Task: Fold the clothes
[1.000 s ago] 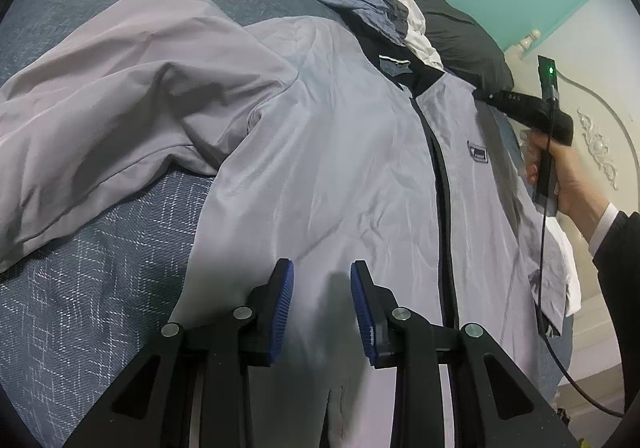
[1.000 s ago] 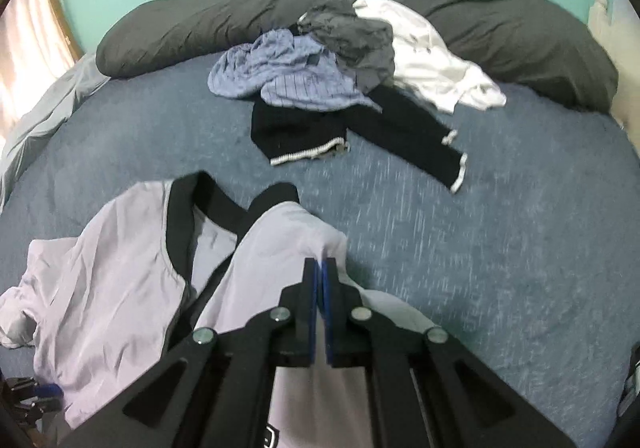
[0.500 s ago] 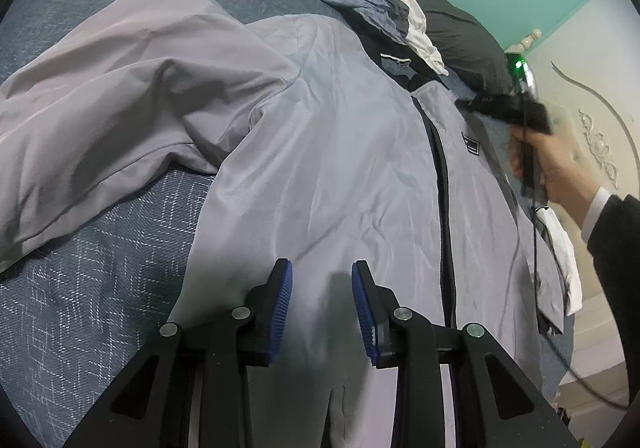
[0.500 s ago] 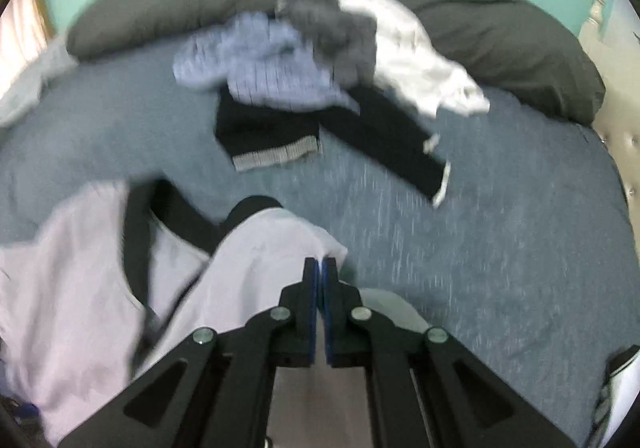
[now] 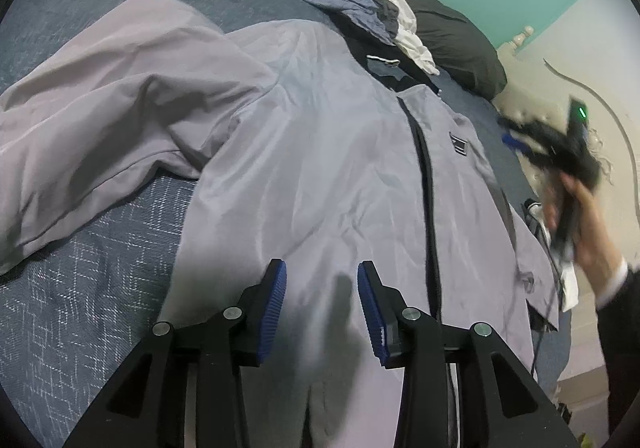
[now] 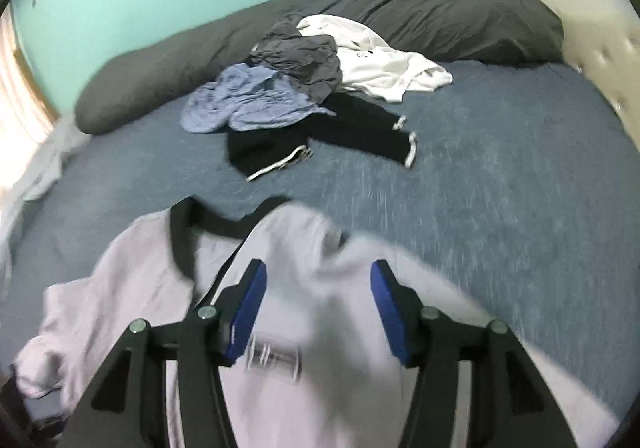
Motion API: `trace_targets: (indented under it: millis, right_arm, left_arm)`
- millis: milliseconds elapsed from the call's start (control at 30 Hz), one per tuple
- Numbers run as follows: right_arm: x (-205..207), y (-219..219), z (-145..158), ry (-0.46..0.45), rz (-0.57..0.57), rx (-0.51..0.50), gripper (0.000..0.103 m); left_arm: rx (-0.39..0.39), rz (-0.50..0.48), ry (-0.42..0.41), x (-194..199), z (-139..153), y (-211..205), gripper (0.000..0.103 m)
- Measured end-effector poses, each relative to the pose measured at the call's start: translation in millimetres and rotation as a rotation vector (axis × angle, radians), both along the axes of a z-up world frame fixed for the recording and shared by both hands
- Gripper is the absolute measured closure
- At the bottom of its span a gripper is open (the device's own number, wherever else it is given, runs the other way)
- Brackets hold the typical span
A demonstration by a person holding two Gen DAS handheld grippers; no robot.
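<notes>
A light grey jacket (image 5: pixel 320 152) with a black zip and black collar lies face up on the blue bed, one sleeve (image 5: pixel 100 96) spread to the left. My left gripper (image 5: pixel 322 276) hangs open just above its lower front, holding nothing. In the left wrist view my right gripper (image 5: pixel 520 136) shows blurred in a hand (image 5: pixel 580 216) beyond the jacket's right shoulder. In the right wrist view my right gripper (image 6: pixel 318 280) is open over the jacket's shoulder (image 6: pixel 304 232), near the black collar (image 6: pixel 180 236), with the cloth loose below it.
A heap of clothes lies near the dark grey bolster (image 6: pixel 400 16): a blue shirt (image 6: pixel 248 100), a grey garment (image 6: pixel 300 60), a white top (image 6: pixel 380 64) and black trousers (image 6: pixel 340 132). Bare blue bedcover (image 6: pixel 500 168) spreads to the right. A cream headboard (image 5: pixel 560 60) and a cable are at the right.
My right gripper has opened and let go of the jacket's shoulder, then drawn back to the right. The left gripper has stayed open in place.
</notes>
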State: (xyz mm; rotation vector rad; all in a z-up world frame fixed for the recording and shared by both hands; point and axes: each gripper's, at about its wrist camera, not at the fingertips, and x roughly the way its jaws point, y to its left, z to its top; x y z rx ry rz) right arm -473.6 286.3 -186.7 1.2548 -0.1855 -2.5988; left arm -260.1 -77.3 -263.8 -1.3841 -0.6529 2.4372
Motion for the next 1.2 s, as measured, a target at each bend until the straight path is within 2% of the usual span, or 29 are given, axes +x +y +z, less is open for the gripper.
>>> trace_targets:
  millis: [267,400,533,900,1067,1200]
  right_arm:
    - [136,47,-20,-0.122,-0.003,-0.155,0.047]
    - [196,57,-29,-0.143,0.000,-0.205,0.047]
    - [241,73,-39,-0.154,-0.045,-0.300,0.047]
    - [314,100,-61,-0.158,-0.168,-0.322,0.046]
    - [337,123,-59,-0.101,-0.219,-0.382,0.046]
    - [345,130,-68,-0.103,-0.239,-0.428,0.046]
  left_arm:
    - [0.007,-0.061,-0.024,9,5,27,0.062]
    - [-0.007,-0.121,-0.048,21,10,56,0.062]
    - [-0.042,-0.172,-0.066,34,17,80,0.062]
    - [-0.016,-0.298,-0.182,61,8,136,0.062]
    - [-0.020,-0.310,-0.221,73,1,146,0.062]
    - [-0.015,-0.307,-0.237,79,-2,152,0.062]
